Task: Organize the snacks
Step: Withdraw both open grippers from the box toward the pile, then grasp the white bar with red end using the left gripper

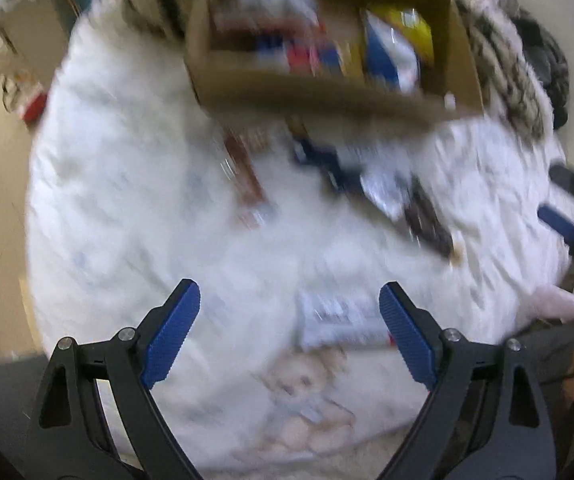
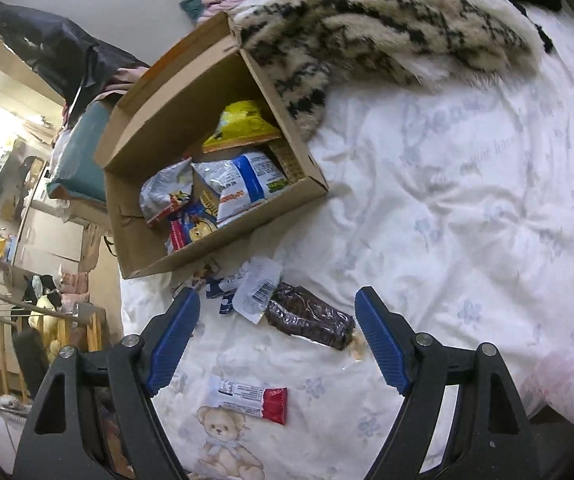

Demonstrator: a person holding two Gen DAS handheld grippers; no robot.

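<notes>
Both claws spread, left gripper (image 1: 289,300), right gripper (image 2: 277,307), ribbed blue pads, crinkly snack packets (image 2: 243,184), open cardboard box (image 2: 155,256)

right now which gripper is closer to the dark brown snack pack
Right. The right gripper hangs open directly over the dark brown snack pack; the left gripper sits back from it, over a white bar.

White bed sheet (image 2: 467,208) with pale blue flowers and script, a tan teddy bear print (image 2: 223,432) at lower centre. Brown cardboard box (image 2: 159,128) at upper left, with a yellow packet (image 2: 243,122), a white-and-blue bag (image 2: 247,180) and a silver bag (image 2: 165,192). Dark brown wrapped snack (image 2: 311,316) at centre; white bar with red end (image 2: 249,398) below. Cream blanket with black pattern (image 2: 387,28) along the top. Blue pads, black arms on right gripper (image 2: 277,336) and left gripper (image 1: 289,330).
</notes>
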